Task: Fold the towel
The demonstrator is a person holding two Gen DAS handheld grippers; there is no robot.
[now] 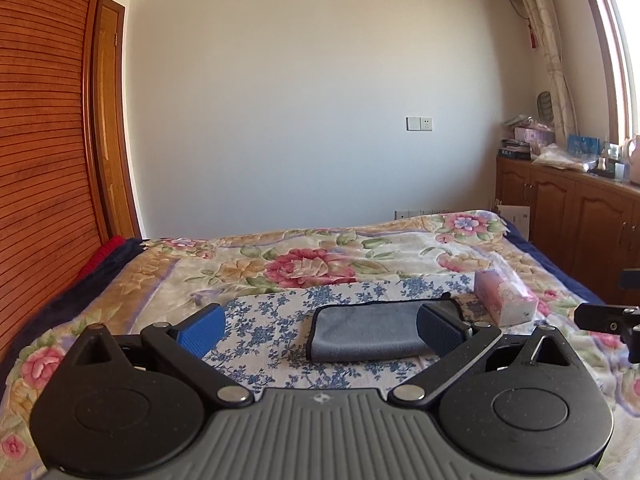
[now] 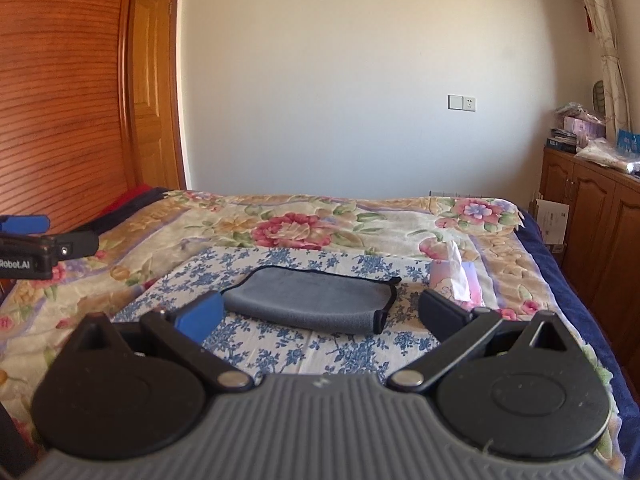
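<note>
1. The grey towel point(image 1: 372, 334) lies folded on a blue-flowered cloth point(image 1: 280, 312) spread over the floral bed cover point(image 2: 360, 216).
2. Its long axis runs left to right across both views; the rounded fold faces the cameras and the black-piped edges point(image 2: 320, 272) lie on the far side and the right end.
3. The left gripper point(image 1: 320, 330) has its fingers spread wide, holding nothing.
4. The right gripper point(image 2: 320, 312) likewise has its fingers spread and holds nothing.
5. A pink tissue pack point(image 1: 506, 298) sits just right of the towel.
</note>
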